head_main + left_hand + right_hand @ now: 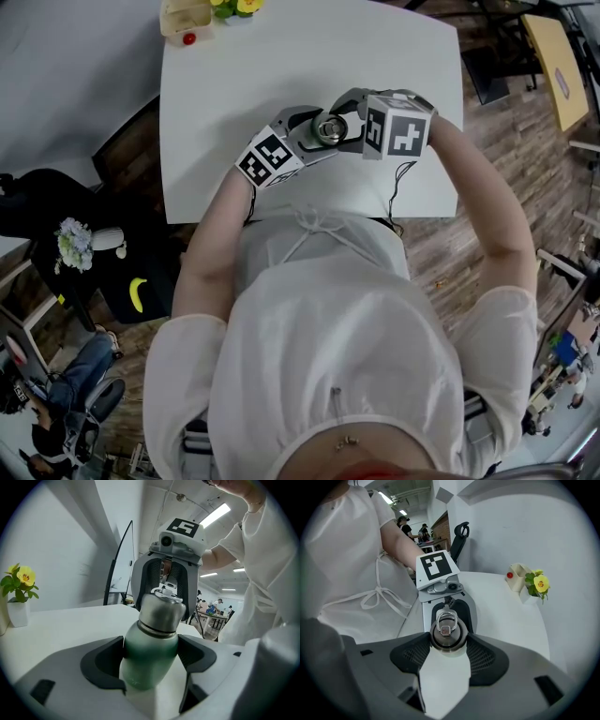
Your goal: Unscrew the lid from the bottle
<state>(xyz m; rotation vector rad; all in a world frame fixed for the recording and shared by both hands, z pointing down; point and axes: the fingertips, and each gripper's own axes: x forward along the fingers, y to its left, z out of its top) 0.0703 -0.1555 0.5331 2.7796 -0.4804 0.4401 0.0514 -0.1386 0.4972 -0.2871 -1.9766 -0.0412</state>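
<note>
The left gripper [151,665] is clamping the body of a dark green metal bottle [151,648]. Its black pads [105,660] are pressing on both sides just below the shoulder. The bottle's lower part is disappearing behind the gripper's own grey frame. Its base is not showing, and whether it is touching the table cannot be told.

The right gripper [447,644] is gripping the bottle's round silver metal lid [447,631] from above. Its jaws are standing moderately wide, and both mesh-textured pads [485,656] are lying against the lid's rim. In the right gripper view the lid, with a small wire ring on top, is covering the green body completely. In the left gripper view the right gripper is blocking the lid's top. Only a thin dark seam is showing between lid and body, too fine to tell whether the lid is loosening.

In the head view both grippers are meeting over the near half of a white rectangular table [234,94], where the person's forearms are hiding most of their bodies.

At the far corner a yellow flower in a small white pot [538,585] is standing beside a cream container with a red dot [515,577]. The head view's upper edge is cutting off both.
</note>
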